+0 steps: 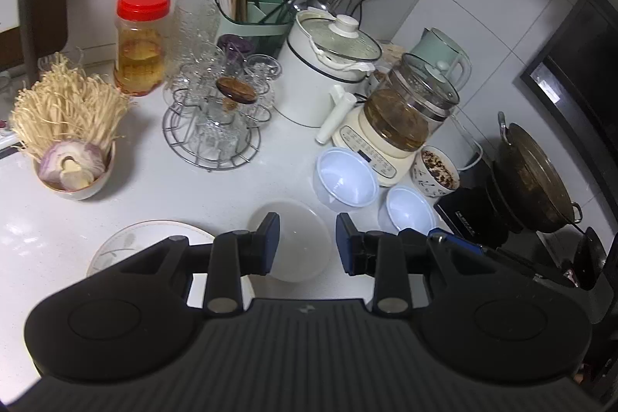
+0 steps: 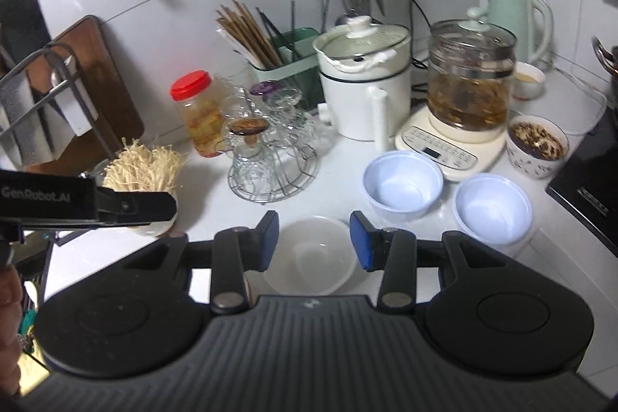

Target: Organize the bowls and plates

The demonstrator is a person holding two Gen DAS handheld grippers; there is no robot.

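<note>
While both grippers hang over the white surface (image 1: 162, 188), neither has hold of anything: the left gripper (image 1: 308, 244) has its jaws spread wide, and the translucent white bowl (image 1: 295, 242) shows through the gap between them, lying below on the surface and not pinched by either pad. The right gripper (image 2: 313, 240) is likewise wide open, framing the same translucent white bowl (image 2: 314, 257) from the other side (its blue pads stand clear of the rim on both sides). Just left of that bowl in the left wrist view lies a flat plate with a leaf pattern (image 1: 143, 244), partly hidden by the gripper body. To the right stand two pale blue bowls, upright and close beside each other: the larger blue bowl (image 2: 402, 185) sits nearer the tea kettle base (image 2: 452, 149), and the other blue bowl (image 2: 492, 209) is nearer the front edge, beside the black cooktop (image 2: 591, 195). Behind them a patterned bowl of dark food (image 2: 537, 145) rests next to the kettle base. Further left are a wire rack of glasses (image 2: 270, 157), a red-lidded jar (image 2: 197, 111) and a bowl of enoki mushrooms (image 1: 71, 126).
</note>
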